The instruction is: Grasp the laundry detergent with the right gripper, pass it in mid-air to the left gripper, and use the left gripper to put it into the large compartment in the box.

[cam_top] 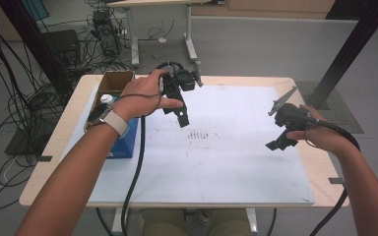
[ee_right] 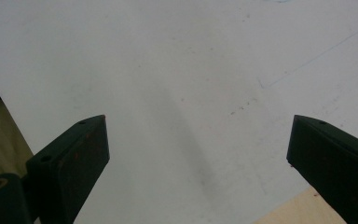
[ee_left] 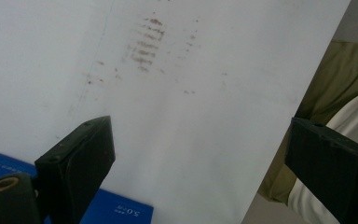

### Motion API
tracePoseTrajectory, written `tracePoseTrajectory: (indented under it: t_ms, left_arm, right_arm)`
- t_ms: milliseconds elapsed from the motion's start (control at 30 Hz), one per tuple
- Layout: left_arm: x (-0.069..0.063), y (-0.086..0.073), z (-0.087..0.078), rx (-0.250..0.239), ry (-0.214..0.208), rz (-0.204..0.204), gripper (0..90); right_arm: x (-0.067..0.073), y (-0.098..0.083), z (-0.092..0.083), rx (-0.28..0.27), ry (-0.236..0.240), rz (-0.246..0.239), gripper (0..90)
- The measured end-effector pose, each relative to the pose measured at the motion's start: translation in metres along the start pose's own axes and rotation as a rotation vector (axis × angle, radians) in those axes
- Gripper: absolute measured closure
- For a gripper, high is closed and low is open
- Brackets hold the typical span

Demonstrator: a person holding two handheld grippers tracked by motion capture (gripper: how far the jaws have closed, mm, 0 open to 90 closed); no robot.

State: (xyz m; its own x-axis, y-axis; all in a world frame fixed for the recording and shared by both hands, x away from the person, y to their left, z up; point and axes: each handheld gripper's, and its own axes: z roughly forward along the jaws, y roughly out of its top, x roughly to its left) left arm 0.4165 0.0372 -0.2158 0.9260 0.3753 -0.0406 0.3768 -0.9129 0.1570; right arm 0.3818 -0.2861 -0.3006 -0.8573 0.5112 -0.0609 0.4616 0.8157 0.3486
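Blue box (ee_left: pixel 116 212) by left jaw in left gripper view, white print partly readable as "50" plus small characters, rest illegible; in high view same box at table's 9 o'clock, under left forearm

Left gripper (cam_top: pixel 181 116) held above white sheet (cam_top: pixel 226 167), jaws spread wide, nothing between

Right gripper (cam_top: pixel 277 142) at 3 o'clock, jaws wide apart, empty

Reddish-brown smudge rows (cam_top: pixel 198 134) at sheet centre

Cardboard box (cam_top: pixel 113 83) at 10 o'clock

Light wood table (cam_top: pixel 44 167); grey floor, cable tangle (cam_top: pixel 10 98) at room's left
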Motion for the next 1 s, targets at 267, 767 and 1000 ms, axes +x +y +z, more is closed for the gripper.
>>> tracePoseTrajectory:
  t_ms: [267, 767, 1000]
  left_arm:
    - [-0.002, -0.0027, 0.0038, -0.004, 0.001, -0.01, 8.8]
    - [-0.0007, -0.0055, 0.008, -0.005, 0.0, -0.021, 8.9]
    - [-0.0018, -0.0064, 0.0081, -0.012, 0.001, -0.026, 8.9]
  right_arm:
    - [0.0015, -0.0004, 0.0005, -0.003, 0.0, -0.004, 5.4]
    - [0.0013, -0.0053, 0.0052, -0.004, 0.005, -0.001, 5.4]
    - [0.0021, -0.0043, 0.0049, -0.009, 0.004, -0.004, 5.3]
